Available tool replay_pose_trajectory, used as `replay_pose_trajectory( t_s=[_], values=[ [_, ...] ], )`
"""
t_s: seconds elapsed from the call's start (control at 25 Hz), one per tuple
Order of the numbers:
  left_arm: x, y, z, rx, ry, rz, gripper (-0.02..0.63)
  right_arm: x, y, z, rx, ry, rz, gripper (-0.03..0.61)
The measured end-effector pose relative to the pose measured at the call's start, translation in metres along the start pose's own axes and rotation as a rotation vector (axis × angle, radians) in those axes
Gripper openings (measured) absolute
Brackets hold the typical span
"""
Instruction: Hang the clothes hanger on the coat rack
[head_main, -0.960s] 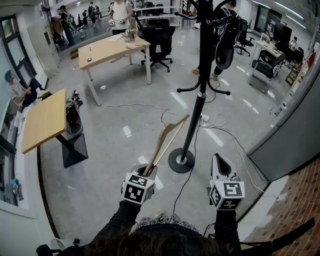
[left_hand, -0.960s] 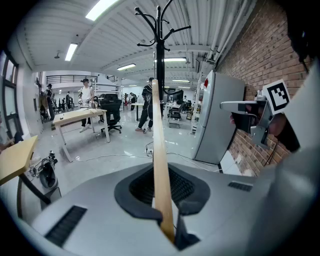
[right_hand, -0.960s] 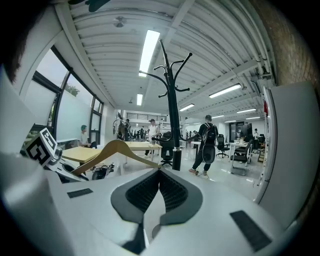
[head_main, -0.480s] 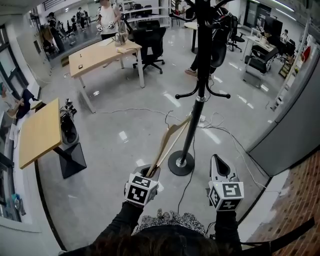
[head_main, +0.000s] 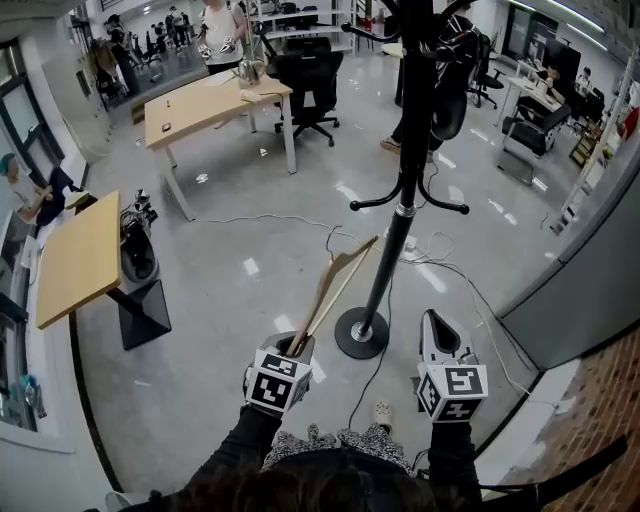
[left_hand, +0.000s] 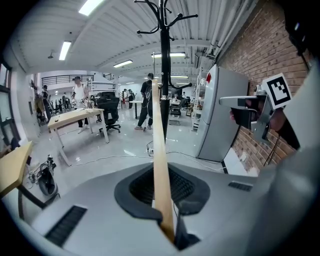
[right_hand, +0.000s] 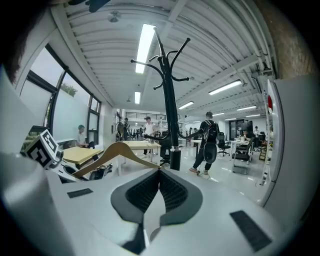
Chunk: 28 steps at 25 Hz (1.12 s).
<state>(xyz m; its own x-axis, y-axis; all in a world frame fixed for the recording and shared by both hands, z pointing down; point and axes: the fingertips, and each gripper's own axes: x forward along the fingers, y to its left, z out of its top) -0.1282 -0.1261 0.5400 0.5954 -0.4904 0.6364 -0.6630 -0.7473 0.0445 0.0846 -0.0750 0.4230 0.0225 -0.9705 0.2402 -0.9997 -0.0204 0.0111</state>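
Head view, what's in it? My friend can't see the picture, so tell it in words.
The left tool grips a wooden hanger, which sticks out toward a tall black coat rack standing on a shiny grey floor. The right tool beside it is shut and empty.

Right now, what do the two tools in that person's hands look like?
The left tool and right tool have pale grey shells tapering to dark ribbed pads. Each carries a white cube printed with black square markers. The person's sleeves are black.
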Motion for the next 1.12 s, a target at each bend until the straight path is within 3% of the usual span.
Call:
replay_pose_trajectory(
  t_s=[0.48, 0.84, 1.12],
  values=[
    [0.060, -0.032, 0.051, -0.031, 0.010, 0.063, 0.034, 0.074, -0.063, 0.028, -0.017, -0.039, 0.148, 0.009],
    [0.088, -0.026, 0.082, -0.057, -0.005, 0.145, 0.034, 0.110, -0.092, 0.030, -0.018, -0.044, 0.232, 0.010],
    [0.114, -0.024, 0.095, -0.055, 0.016, 0.162, 0.034, 0.129, -0.105, 0.036, -0.037, -0.023, 0.285, 0.011]
  ],
)
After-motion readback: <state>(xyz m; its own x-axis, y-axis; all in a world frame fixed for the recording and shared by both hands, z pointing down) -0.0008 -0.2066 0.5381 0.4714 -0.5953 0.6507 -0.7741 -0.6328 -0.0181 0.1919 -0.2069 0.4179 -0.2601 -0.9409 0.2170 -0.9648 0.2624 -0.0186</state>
